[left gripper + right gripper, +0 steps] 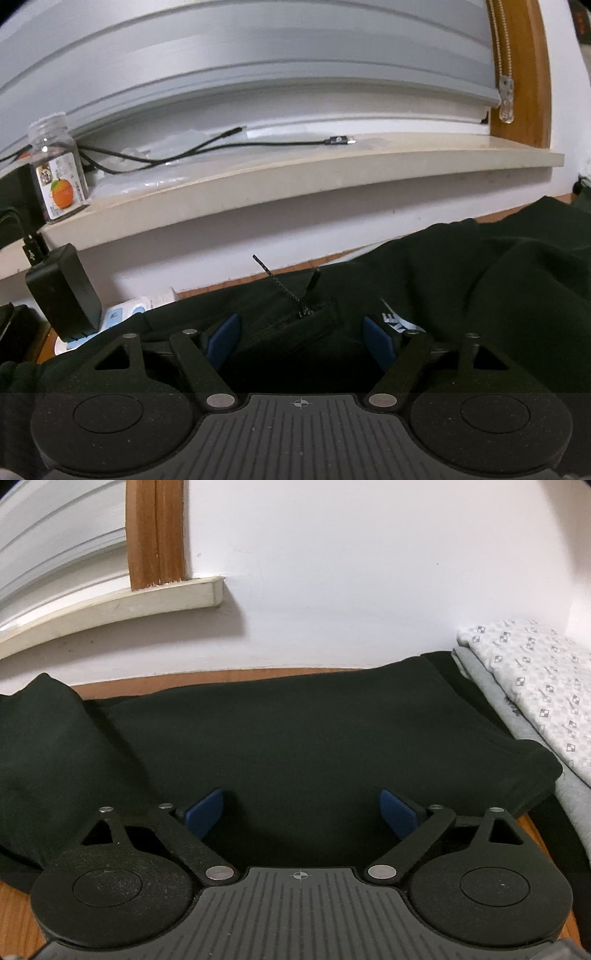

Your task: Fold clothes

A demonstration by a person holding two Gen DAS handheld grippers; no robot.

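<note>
A black garment lies bunched on the wooden table, with a drawstring sticking up and a white logo near the right blue pad. My left gripper stands open low over it, a fold of black cloth between its blue pads without being pinched. In the right wrist view the same black garment lies flatter, with a raised fold at the left. My right gripper is open just above the cloth, nothing between its pads.
A beige windowsill carries a clear bottle with an orange label and black cables. A black charger sits in a power strip at left. Folded grey and patterned clothes are stacked at the right. White wall behind.
</note>
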